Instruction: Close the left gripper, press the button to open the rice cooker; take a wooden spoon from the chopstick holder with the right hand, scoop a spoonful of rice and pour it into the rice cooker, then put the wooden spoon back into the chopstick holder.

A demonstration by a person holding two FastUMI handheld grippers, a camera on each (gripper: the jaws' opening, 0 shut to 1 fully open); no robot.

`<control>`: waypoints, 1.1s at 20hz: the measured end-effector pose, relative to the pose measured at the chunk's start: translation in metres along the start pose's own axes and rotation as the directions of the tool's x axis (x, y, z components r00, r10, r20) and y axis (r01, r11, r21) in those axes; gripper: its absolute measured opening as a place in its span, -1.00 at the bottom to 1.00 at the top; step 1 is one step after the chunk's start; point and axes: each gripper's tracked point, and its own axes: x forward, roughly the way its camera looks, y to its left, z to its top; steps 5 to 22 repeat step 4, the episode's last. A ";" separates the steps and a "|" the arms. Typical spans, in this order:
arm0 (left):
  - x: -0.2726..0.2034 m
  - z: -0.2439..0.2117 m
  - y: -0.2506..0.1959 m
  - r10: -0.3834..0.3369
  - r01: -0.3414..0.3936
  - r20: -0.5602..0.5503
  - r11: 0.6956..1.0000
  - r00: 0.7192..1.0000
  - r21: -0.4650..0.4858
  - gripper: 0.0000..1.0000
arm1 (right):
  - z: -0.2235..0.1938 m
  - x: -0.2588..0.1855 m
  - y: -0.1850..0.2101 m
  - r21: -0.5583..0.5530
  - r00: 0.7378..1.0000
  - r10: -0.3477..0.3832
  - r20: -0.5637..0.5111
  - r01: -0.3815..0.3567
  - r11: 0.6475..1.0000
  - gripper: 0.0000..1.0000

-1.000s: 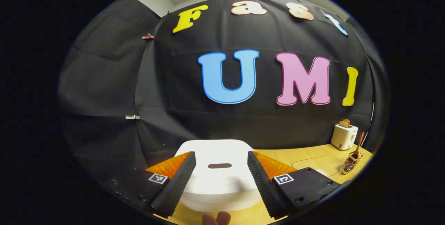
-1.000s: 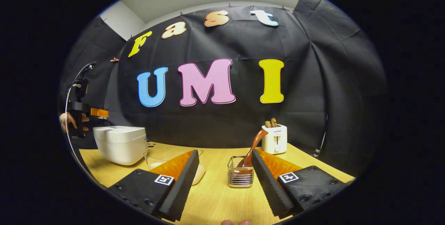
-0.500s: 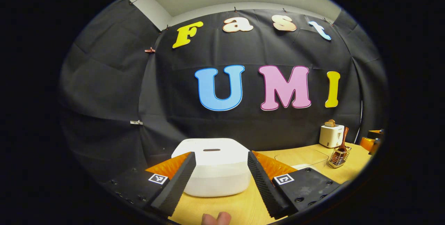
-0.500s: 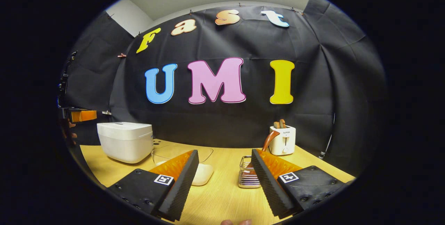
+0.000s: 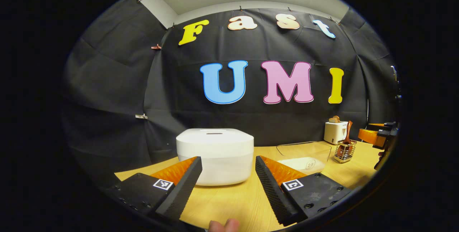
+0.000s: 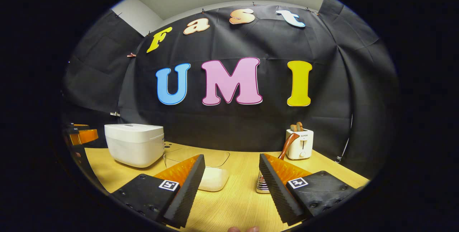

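A white rice cooker [image 5: 214, 155] with its lid down stands on the wooden table [image 5: 229, 203], straight ahead of my left gripper [image 5: 228, 169], which is open and holds nothing. In the right gripper view the rice cooker [image 6: 135, 143] sits at the far left. The right gripper [image 6: 232, 167] is open and empty. A wooden spoon [image 6: 289, 144] leans out of the wire chopstick holder [image 6: 261, 186], partly hidden behind the right finger. A clear tub of rice [image 6: 211, 174] lies between cooker and holder. The holder [image 5: 344, 152] and the rice tub [image 5: 303, 156] also appear at right in the left gripper view.
A white toaster [image 6: 300, 143] with bread slices stands at the back right, near the black cloth wall. The other gripper [image 5: 376, 134] shows at the right edge of the left gripper view, and at the left edge [image 6: 80, 136] of the right gripper view.
My left gripper has pulled back and dropped from above the cooker lid to table height in front of it. The right gripper has shifted left, so the holder slid behind its right finger.
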 end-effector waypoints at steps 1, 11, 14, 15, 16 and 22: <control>-0.002 -0.007 0.001 0.005 -0.005 -0.008 1.000 1.000 -0.002 0.89 | -0.001 0.001 0.003 -0.001 1.000 0.006 0.000 -0.006 1.000 0.88; -0.007 -0.022 0.000 0.013 -0.013 -0.042 1.000 0.999 -0.009 0.90 | -0.008 0.004 0.015 0.007 0.999 0.041 -0.012 -0.041 0.999 0.88; -0.007 -0.022 0.000 0.013 -0.013 -0.042 1.000 0.999 -0.009 0.90 | -0.008 0.004 0.015 0.007 0.999 0.041 -0.012 -0.041 0.999 0.88; -0.007 -0.022 0.000 0.013 -0.013 -0.042 1.000 0.999 -0.009 0.90 | -0.008 0.004 0.015 0.007 0.999 0.041 -0.012 -0.041 0.999 0.88; -0.007 -0.022 0.000 0.013 -0.013 -0.042 1.000 0.999 -0.009 0.90 | -0.008 0.004 0.015 0.007 0.999 0.041 -0.012 -0.041 0.999 0.88; -0.007 -0.022 0.000 0.013 -0.013 -0.042 1.000 0.999 -0.009 0.90 | -0.008 0.004 0.015 0.007 0.999 0.041 -0.012 -0.041 0.999 0.88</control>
